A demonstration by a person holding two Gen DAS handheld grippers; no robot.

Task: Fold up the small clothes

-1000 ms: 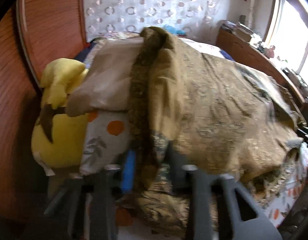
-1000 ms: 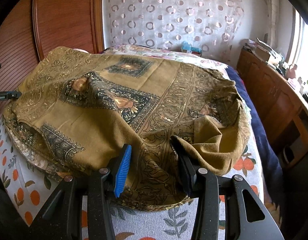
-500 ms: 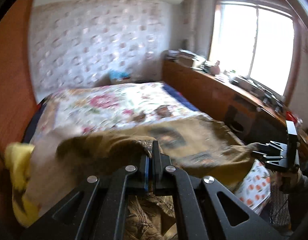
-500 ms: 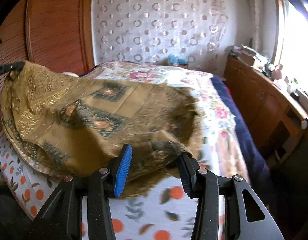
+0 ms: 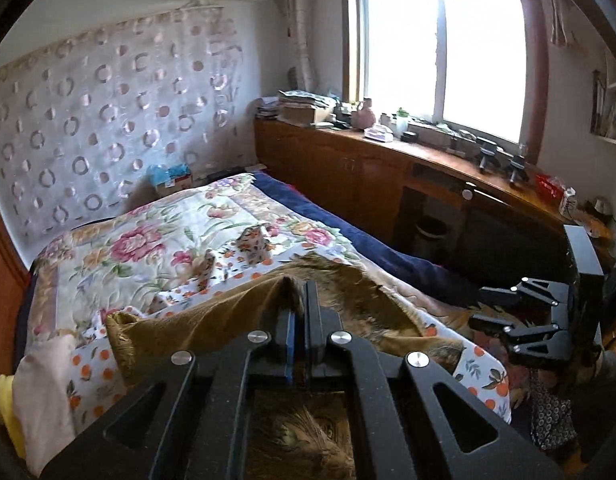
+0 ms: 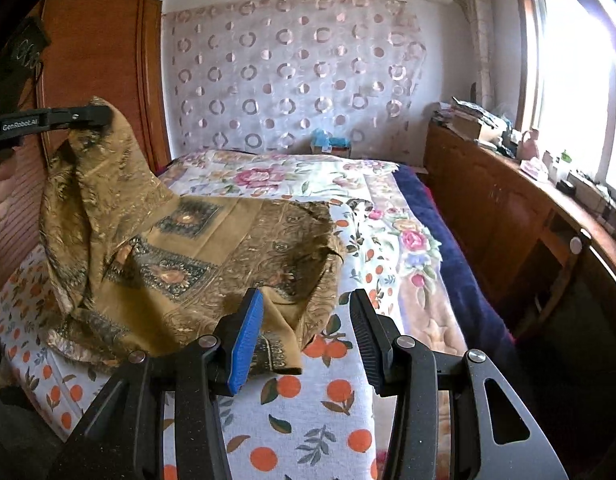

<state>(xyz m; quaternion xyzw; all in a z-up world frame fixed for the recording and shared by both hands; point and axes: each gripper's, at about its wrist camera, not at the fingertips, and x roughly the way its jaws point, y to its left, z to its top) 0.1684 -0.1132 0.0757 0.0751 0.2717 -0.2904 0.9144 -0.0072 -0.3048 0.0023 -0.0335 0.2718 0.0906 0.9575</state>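
A mustard-brown patterned cloth (image 6: 196, 256) lies half spread on the bed. My left gripper (image 5: 300, 312) is shut on one edge of the cloth (image 5: 236, 316) and holds that corner lifted high; it shows in the right wrist view (image 6: 96, 114) at upper left. My right gripper (image 6: 308, 336) is open, low over the near edge of the cloth, with nothing between its fingers. It also shows at the right of the left wrist view (image 5: 504, 312).
The bed has an orange-print sheet (image 6: 320, 412), a floral quilt (image 6: 292, 176) and a blue blanket (image 6: 456, 264). A wooden wardrobe (image 6: 96, 40) stands left, a cluttered wooden cabinet (image 6: 508, 200) right under the window. A pillow (image 5: 40, 392) and yellow plush (image 5: 0, 404) lie at the bed's near left.
My left gripper has shut on the cloth's edge and raised it, swinging up and right. The cloth has lifted and bunched to the left. My right gripper stays open.
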